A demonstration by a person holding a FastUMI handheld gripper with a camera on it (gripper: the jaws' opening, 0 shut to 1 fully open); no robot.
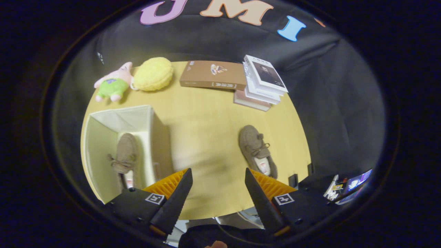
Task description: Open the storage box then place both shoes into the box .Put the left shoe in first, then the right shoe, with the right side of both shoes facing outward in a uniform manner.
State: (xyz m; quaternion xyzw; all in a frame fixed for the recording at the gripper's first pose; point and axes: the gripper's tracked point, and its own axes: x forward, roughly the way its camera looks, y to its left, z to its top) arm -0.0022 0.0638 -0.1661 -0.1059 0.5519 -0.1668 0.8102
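Note:
An open cream storage box [156,137] stands on the yellow table [206,117], to the left of my fingers. One brown lace-up shoe [124,155] lies inside it, toe pointing away. The second brown shoe [256,150] rests on the table just ahead of the right finger, toe also pointing away. My gripper [217,177] hovers high above the table's near edge, open wide, with nothing between its black fingers [177,196].
At the table's far side lie a pink and green plush toy [113,84], a yellow round plush [153,74], a brown book [213,74] and a stack of books [263,82]. Dark devices [348,187] sit off the table at the near right.

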